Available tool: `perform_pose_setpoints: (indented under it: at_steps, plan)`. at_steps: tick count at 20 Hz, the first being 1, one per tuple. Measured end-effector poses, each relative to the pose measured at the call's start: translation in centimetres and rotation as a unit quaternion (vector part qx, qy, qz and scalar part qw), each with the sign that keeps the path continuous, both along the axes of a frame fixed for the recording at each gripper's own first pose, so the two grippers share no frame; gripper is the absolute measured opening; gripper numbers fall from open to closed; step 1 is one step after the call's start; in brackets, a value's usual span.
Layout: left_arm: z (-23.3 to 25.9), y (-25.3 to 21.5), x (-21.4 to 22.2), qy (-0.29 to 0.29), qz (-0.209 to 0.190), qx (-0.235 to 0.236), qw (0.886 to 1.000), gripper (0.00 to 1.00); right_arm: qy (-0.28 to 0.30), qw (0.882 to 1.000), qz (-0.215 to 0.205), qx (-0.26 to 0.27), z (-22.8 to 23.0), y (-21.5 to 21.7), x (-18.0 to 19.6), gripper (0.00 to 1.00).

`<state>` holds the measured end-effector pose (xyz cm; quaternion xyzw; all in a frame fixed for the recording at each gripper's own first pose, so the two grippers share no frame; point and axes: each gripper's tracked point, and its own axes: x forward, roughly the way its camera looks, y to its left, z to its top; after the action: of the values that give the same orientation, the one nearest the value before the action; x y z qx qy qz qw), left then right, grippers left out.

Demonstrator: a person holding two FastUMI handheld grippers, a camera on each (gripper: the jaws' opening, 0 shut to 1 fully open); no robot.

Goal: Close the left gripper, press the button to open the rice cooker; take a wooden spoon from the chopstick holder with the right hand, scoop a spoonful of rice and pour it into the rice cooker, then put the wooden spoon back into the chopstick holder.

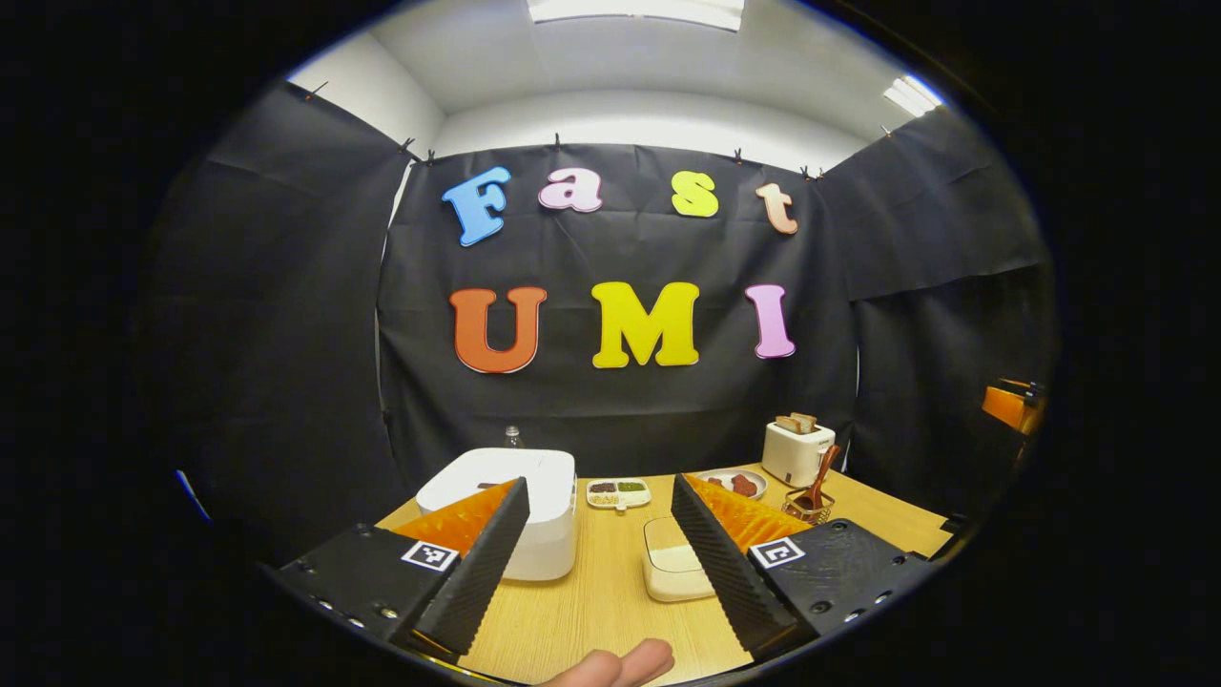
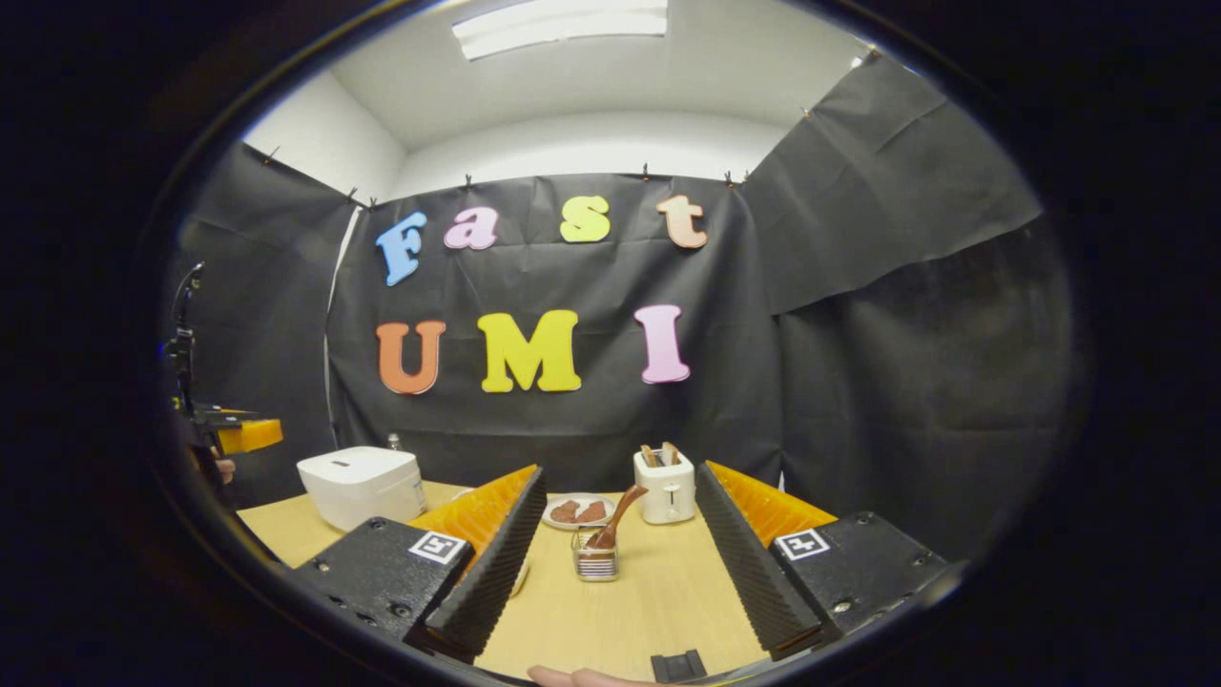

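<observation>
rice cooker [image 1: 520,506] lid is down; no step is complete. left gripper [image 1: 599,544] and right gripper [image 2: 620,558] are released. wooden spoon [image 2: 615,520] sits in chopstick holder [image 2: 596,563].

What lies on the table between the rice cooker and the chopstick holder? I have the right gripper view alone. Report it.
Observer: In the left gripper view, a small divided dish holding grains sits there, just beside the rice cooker.
Operator: Name anything nearer than that.
Observer: A pale square container lies on the table in front of the dish, nearer the camera.
Operator: Give me the left gripper's state.
Observer: The left gripper is open, with its fingers wide apart, so it is not yet closed for the button press.
</observation>
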<state>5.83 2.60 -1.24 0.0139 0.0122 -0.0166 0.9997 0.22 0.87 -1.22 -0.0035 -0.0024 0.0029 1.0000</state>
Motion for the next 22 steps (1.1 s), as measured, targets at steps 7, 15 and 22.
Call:
perform_pose_setpoints:
  at_steps: [7,15,22]
  plan:
    - [0.4,4.5,5.8,-0.007,0.036,-0.005,0.999,0.96,0.013,1.000,0.011,-0.001,-1.9,0.7,1.6,0.96]
    - [-4.6,9.0,14.5,0.077,0.067,-0.017,0.995,0.96,0.029,0.999,0.016,-0.005,-4.8,0.0,4.4,1.00]
    - [-9.8,11.6,19.5,0.151,0.063,0.019,0.986,0.61,0.058,0.998,0.020,0.002,-8.5,0.2,7.6,0.96]
